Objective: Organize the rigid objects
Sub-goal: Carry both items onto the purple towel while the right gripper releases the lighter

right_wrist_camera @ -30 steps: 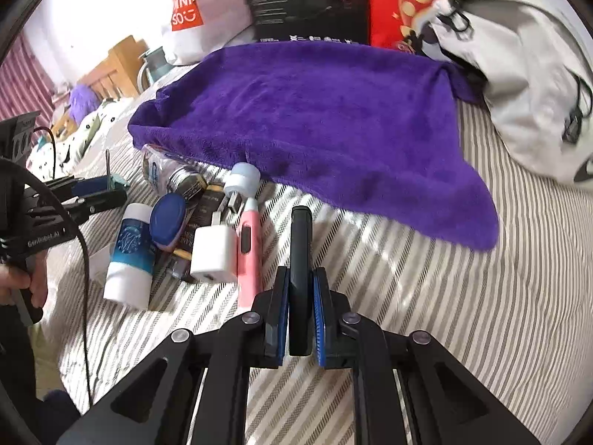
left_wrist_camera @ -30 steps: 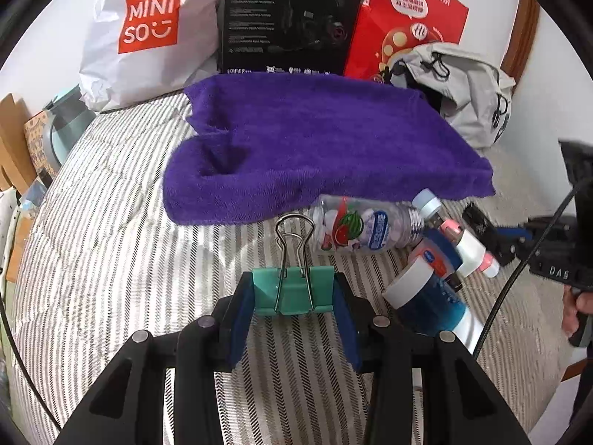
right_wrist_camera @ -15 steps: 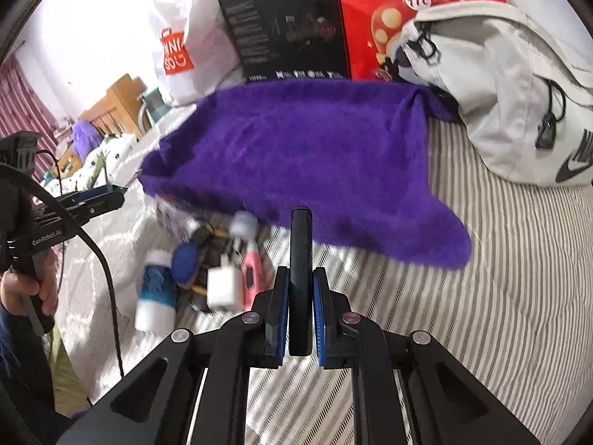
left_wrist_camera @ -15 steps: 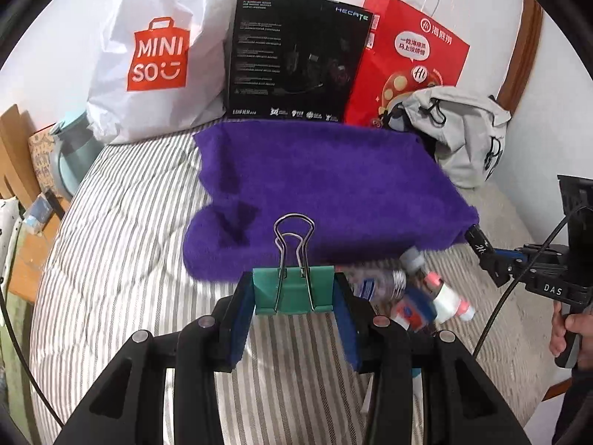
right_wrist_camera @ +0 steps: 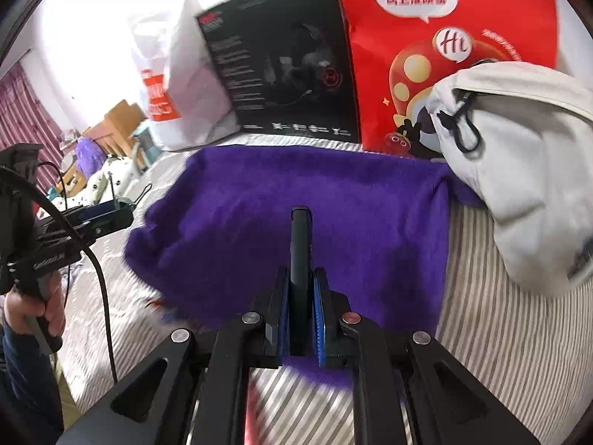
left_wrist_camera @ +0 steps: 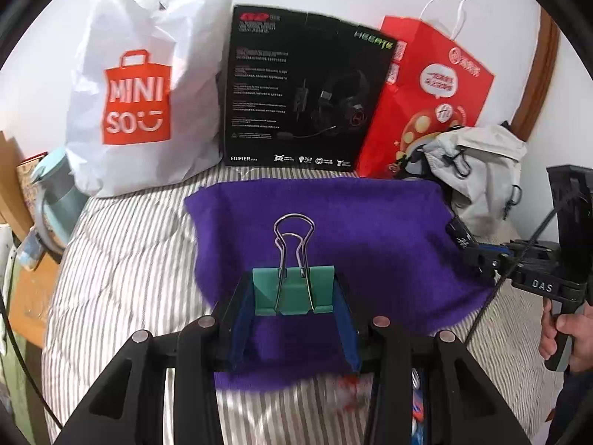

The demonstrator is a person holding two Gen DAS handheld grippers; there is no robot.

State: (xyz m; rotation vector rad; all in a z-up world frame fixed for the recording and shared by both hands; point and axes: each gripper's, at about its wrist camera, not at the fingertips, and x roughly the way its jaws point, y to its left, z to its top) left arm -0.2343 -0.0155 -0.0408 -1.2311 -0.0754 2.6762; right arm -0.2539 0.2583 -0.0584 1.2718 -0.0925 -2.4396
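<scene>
Binder clip [left_wrist_camera: 292, 289] pinched in left tool [left_wrist_camera: 292, 319]; right tool [right_wrist_camera: 300, 319] clamps black bar [right_wrist_camera: 300, 248], both over purple towel [left_wrist_camera: 370, 230].

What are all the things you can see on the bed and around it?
towel: 1, purple, spread on the striped bed
bed: 1, grey and white stripes, under everything
plastic bag: 1, white with orange logo, standing against the wall, far left
box: 1, black, headset picture, upright behind the towel
paper bag: 1, red, right of the box
backpack: 1, light grey, at the towel's right edge
binder clip: 1, green with silver handles, in the left tool
black bar: 1, black, slim, in the right tool
left tool: 1, black with blue pads, over the towel
right tool: 1, black with blue pads, over the towel
hands: 2, on the tool handles
</scene>
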